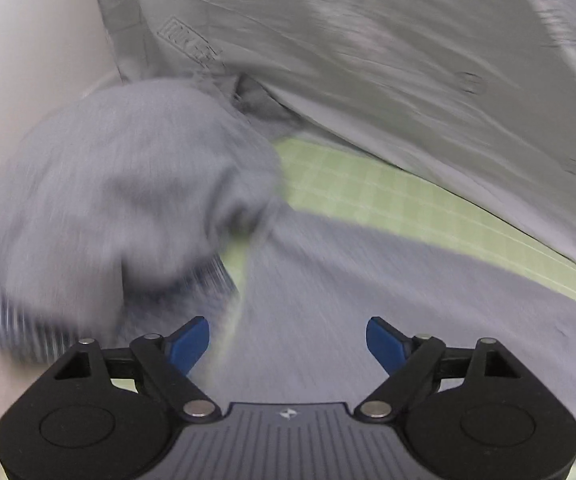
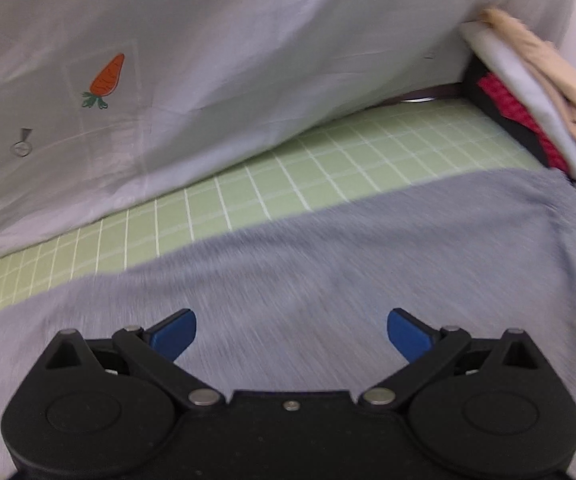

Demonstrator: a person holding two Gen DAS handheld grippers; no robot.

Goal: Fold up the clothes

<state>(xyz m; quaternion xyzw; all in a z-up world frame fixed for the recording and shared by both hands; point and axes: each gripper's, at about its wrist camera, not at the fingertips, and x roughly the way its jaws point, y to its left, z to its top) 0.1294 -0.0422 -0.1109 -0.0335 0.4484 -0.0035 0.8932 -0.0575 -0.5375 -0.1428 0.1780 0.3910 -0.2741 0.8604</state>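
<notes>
A grey knit garment [image 2: 328,264] lies spread on a green gridded mat [image 2: 288,176]. In the left wrist view the same grey garment [image 1: 368,288] runs under my left gripper [image 1: 288,340], and a bunched grey part [image 1: 127,184] with a striped ribbed edge [image 1: 11,316] sits blurred at the left. My left gripper is open, its blue pads wide apart with nothing between them. In the right wrist view my right gripper [image 2: 292,332] is also open above the flat grey cloth, nothing between its pads.
A white sheet with a carrot print [image 2: 105,78] hangs behind the mat. A stack of folded clothes [image 2: 536,112], beige, white, red and black, lies at the back right of the mat. The green mat [image 1: 388,196] shows between the garment and the sheet.
</notes>
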